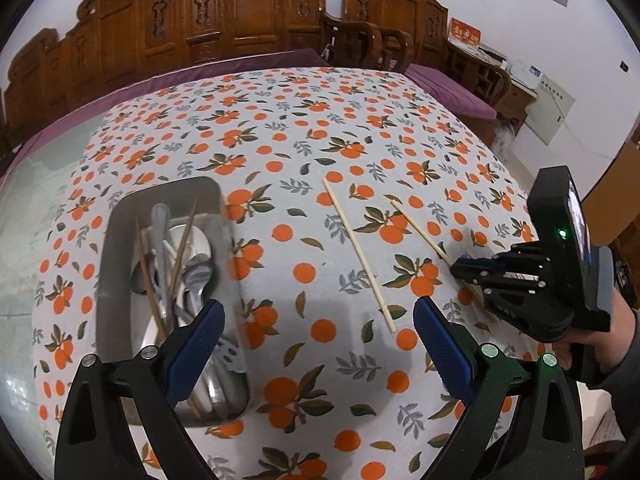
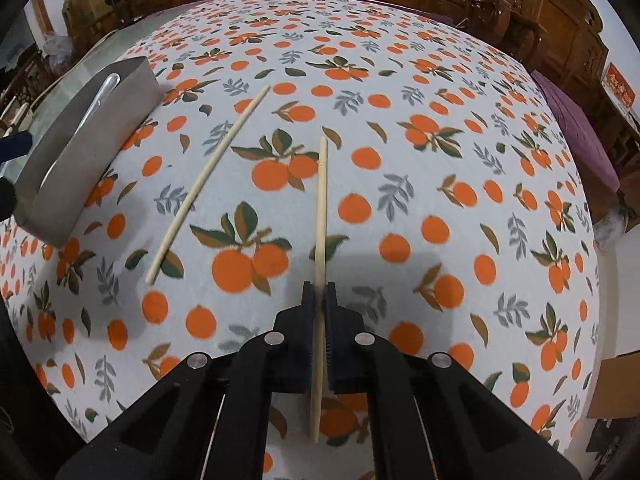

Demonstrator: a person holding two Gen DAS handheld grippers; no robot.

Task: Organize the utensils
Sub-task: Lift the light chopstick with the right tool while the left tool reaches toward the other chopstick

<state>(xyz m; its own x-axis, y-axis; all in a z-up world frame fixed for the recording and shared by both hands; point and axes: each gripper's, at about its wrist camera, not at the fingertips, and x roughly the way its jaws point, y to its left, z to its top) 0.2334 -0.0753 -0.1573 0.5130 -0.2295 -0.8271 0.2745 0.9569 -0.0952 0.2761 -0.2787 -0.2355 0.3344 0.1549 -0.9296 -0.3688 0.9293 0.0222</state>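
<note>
Your right gripper (image 2: 319, 298) is closed tight on a pale chopstick (image 2: 321, 216). The blue pads (image 2: 307, 304) press it from both sides, near its back part. Most of the stick points forward over the tablecloth (image 2: 440, 128), and a short bit sticks out behind the pads. From the left wrist view you can see the same gripper (image 1: 456, 269) near the right edge of the table, with the held chopstick (image 1: 420, 232) slanting away from it.

Your left gripper (image 1: 318, 344) is wide apart and holds nothing. It hangs over the near part of the table. Its left finger (image 1: 196, 344) is over the near end of the metal tray (image 1: 116, 240).

A second chopstick (image 1: 358, 254) lies flat on the cloth, between the tray and the held one. It touches neither of them. In the right wrist view this loose chopstick (image 2: 208, 184) lies to the left of the held stick, at a slant.

The tray sits by the left edge of the table. Inside it are silver spoons (image 1: 196, 256) and some thin brown sticks (image 1: 180, 248), all piled together. You cannot tell how many pieces are in there.
</note>
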